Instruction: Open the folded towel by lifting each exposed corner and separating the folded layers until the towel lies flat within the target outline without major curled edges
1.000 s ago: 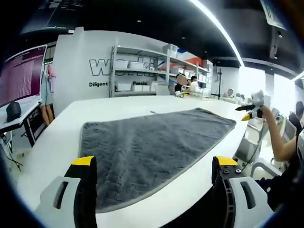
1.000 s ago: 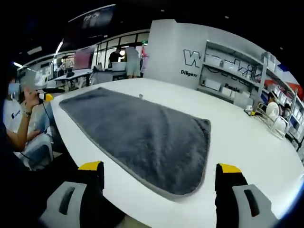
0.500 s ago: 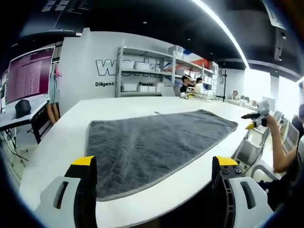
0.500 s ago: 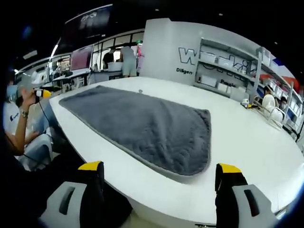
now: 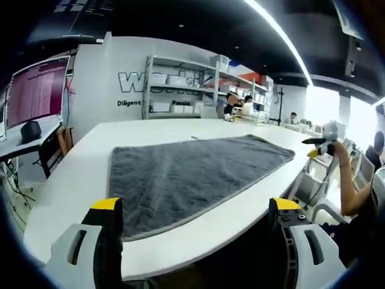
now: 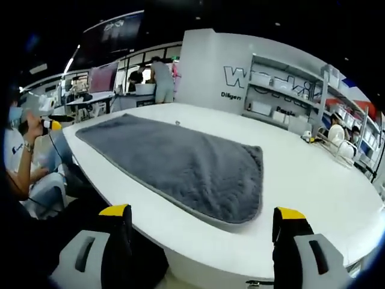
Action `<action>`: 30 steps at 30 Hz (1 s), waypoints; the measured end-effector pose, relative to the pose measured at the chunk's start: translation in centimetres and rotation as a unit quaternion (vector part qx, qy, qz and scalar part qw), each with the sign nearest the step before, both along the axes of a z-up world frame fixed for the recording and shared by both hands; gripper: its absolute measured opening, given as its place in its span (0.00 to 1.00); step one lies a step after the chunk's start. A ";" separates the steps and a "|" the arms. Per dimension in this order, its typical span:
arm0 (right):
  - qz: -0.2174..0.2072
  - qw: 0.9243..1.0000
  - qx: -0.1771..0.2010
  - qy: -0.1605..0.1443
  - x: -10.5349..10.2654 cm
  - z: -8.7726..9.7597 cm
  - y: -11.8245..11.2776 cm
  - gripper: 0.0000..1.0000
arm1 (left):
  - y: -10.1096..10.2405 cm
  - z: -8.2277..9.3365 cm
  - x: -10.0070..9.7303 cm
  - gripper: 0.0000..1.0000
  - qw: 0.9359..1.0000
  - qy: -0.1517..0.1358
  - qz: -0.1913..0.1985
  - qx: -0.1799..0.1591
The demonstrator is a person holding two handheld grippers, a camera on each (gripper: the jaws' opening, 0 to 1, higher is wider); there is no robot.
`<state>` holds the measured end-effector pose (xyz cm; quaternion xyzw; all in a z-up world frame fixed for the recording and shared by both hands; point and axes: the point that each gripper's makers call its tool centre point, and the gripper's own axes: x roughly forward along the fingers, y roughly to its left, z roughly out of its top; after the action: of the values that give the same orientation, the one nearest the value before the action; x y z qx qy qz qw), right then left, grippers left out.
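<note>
Left gripper view: left tool (image 5: 195,220) wide open, empty, held off the table (image 5: 72,180) edge; grey towel (image 5: 186,174) spread flat along near edge.
Right gripper view: right tool (image 6: 204,226) wide, empty; towel (image 6: 174,165) flat on table (image 6: 313,186).

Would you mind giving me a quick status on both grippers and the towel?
Left gripper open, off the table. Right gripper open, holding nothing. Grey towel spread on the white table, untouched. Nothing in the way.
</note>
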<state>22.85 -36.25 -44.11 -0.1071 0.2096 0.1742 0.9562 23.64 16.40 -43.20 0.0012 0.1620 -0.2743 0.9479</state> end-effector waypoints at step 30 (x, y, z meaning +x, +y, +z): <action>-0.003 1.000 0.010 -0.008 -0.4 0.3 -0.1 0.99 | 0.2 0.4 -0.7 0.99 0.999 -0.006 0.010 -0.030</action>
<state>22.46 -36.35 -43.84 -0.0982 0.2001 0.1727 0.9594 22.92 16.62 -42.82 -0.0269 0.1484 -0.2693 0.9512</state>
